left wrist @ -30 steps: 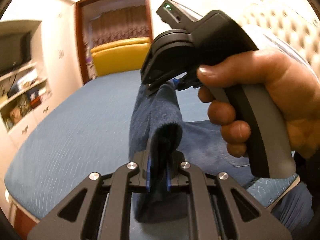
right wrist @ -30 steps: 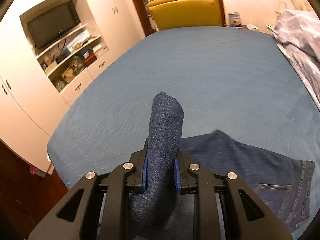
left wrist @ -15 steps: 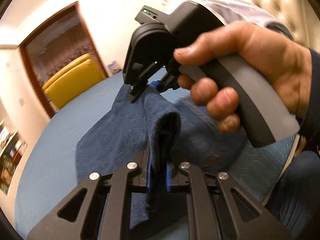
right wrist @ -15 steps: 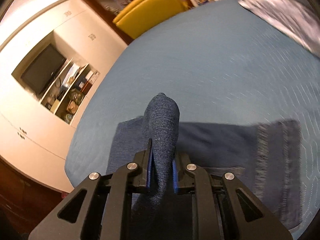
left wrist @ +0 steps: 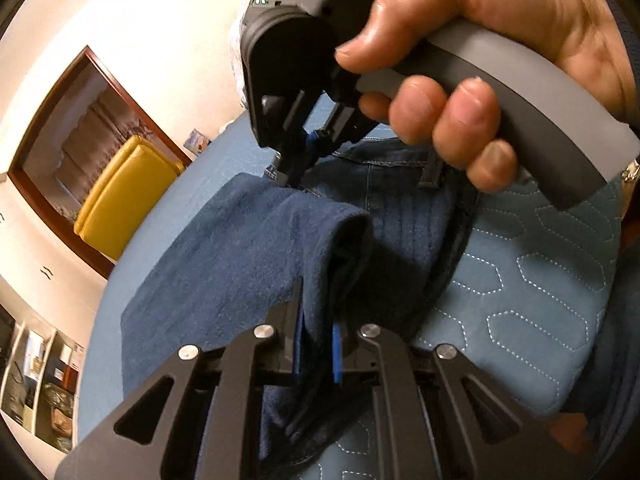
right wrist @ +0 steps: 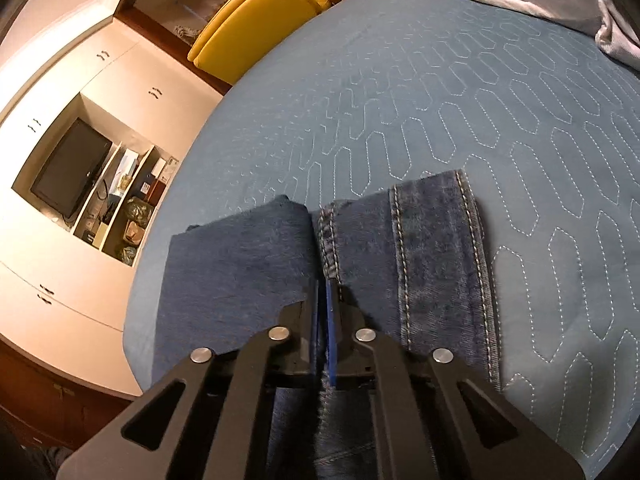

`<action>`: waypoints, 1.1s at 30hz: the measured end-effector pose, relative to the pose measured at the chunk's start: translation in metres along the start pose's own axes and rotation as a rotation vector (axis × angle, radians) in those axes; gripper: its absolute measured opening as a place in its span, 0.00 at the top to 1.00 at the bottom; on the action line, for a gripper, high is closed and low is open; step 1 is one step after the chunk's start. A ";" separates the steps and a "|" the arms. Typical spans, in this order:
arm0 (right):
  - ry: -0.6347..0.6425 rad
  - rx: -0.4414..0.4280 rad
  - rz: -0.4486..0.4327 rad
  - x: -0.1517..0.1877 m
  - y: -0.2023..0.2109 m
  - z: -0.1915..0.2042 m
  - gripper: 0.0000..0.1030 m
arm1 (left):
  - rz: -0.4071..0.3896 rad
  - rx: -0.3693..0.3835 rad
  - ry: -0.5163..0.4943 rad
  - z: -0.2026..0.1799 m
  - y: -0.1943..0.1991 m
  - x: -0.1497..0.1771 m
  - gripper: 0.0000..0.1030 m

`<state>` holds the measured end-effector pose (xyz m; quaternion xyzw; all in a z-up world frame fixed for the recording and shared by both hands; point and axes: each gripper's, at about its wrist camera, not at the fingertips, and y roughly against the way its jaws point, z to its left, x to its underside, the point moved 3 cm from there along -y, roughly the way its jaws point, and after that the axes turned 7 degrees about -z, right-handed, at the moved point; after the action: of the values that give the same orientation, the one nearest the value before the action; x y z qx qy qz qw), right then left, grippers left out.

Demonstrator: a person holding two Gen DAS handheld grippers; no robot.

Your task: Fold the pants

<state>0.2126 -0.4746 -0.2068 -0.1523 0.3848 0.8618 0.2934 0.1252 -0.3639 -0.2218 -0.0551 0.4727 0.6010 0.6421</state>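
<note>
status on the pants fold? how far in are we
Done: the leg end of the pants is folded over and lies beside the waistband on the bed. In hand: the left gripper and right gripper are each shut on a fabric edge. Left: let go, smooth the fold; any further fold isn't made.

Blue quilted bed [right wrist: 440,92] fills room centre. Yellow chair [right wrist: 256,12] beyond bed's far end, in wood-framed doorway [left wrist: 60,128]. White wall cabinets [right wrist: 60,264] left of bed, TV [right wrist: 68,168] in niche.
</note>
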 end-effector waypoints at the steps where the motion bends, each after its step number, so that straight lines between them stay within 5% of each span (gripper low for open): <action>1: 0.006 -0.001 0.001 0.000 0.000 0.000 0.96 | 0.003 0.001 -0.002 0.001 -0.002 0.001 0.90; 4: -0.024 -0.002 -0.003 -0.006 0.005 -0.004 0.96 | -0.010 -0.004 -0.002 0.007 0.000 0.004 0.90; 5: -0.044 -0.009 -0.008 -0.009 0.010 -0.004 0.86 | -0.017 -0.006 0.011 0.008 0.002 0.003 0.90; 8: -0.049 -0.027 0.036 -0.009 0.017 -0.002 0.82 | -0.045 -0.015 0.067 0.009 0.009 -0.008 0.90; 10: -0.080 -0.060 0.069 -0.011 0.018 0.000 0.66 | -0.054 -0.018 0.083 0.014 0.013 -0.011 0.90; 12: -0.105 -0.129 0.091 -0.013 0.017 0.008 0.37 | -0.059 -0.020 0.092 0.017 0.015 -0.014 0.91; 14: -0.115 -0.156 0.113 -0.016 0.011 0.017 0.34 | -0.064 -0.022 0.086 0.017 0.018 -0.012 0.90; 19: -0.057 -0.065 0.174 -0.017 -0.017 0.027 0.40 | -0.078 -0.032 0.080 0.019 0.028 -0.012 0.90; 21: -0.015 -0.042 0.169 -0.022 -0.024 0.034 0.77 | -0.082 -0.041 0.067 0.017 0.030 -0.012 0.91; 22: 0.002 -0.035 0.165 -0.024 -0.025 0.035 0.86 | -0.082 -0.045 0.064 0.017 0.031 -0.013 0.91; 26: 0.101 -0.075 0.100 -0.034 -0.004 0.044 0.91 | -0.119 -0.049 0.040 0.011 0.035 -0.027 0.91; 33: 0.050 -0.006 0.043 -0.037 0.033 -0.011 0.91 | -0.150 0.024 -0.044 -0.039 0.016 -0.050 0.91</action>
<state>0.2212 -0.5141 -0.1772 -0.1664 0.3929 0.8649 0.2645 0.1001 -0.4201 -0.2016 -0.0694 0.4601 0.5465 0.6963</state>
